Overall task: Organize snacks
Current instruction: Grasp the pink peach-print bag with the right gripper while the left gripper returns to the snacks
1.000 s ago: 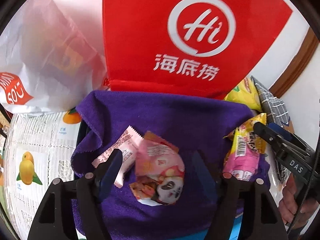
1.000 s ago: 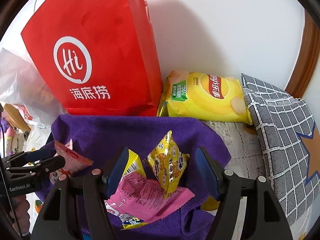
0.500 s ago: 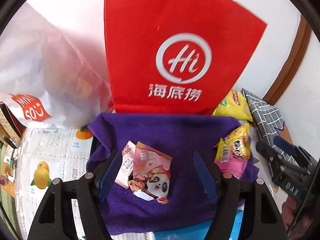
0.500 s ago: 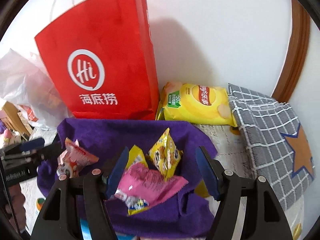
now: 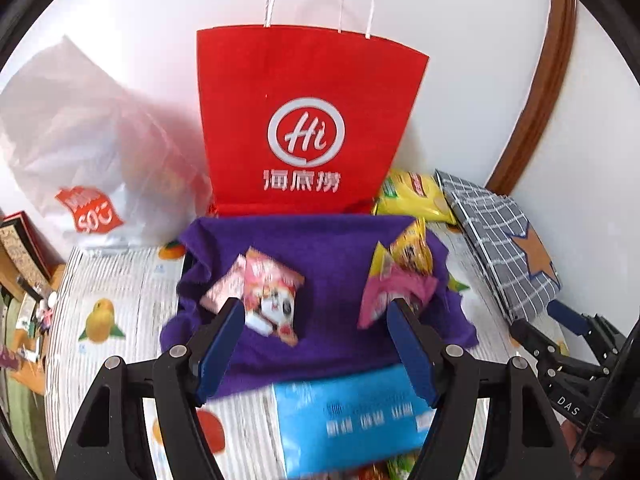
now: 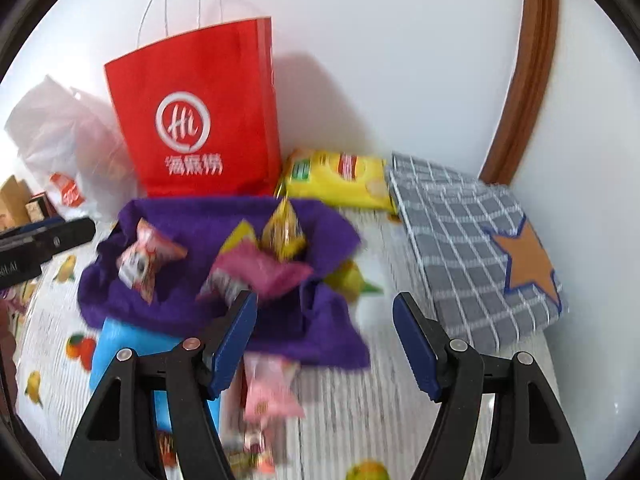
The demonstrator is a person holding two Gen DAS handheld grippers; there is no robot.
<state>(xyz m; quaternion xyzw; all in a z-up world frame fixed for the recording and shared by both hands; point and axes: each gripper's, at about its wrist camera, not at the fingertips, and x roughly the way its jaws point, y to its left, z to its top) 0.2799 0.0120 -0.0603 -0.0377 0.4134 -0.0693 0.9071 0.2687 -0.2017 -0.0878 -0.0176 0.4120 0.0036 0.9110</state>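
purple cloth (image 5: 320,248) holding panda snack packet (image 5: 272,300) and pink packet (image 5: 394,292), both grippers spread, empty

Red paper bag (image 5: 308,128) with white twisted-cord handles and a white circular "Hi" logo, standing upright against the white wall (image 5: 460,12). Beside it, a translucent white plastic bag (image 5: 80,152) bearing a red printed label. A grey checked cloth pouch (image 6: 476,240) with an orange star outlined in blue lies flat near the corner, close to the curved brown wooden trim (image 6: 528,68) on the wall. The tabletop is covered by a white sheet (image 5: 120,280) printed with fine grey text and orange and yellow fruit motifs. Brown and dark boxes (image 5: 20,240) sit at the far edge, blurred and too small to identify.
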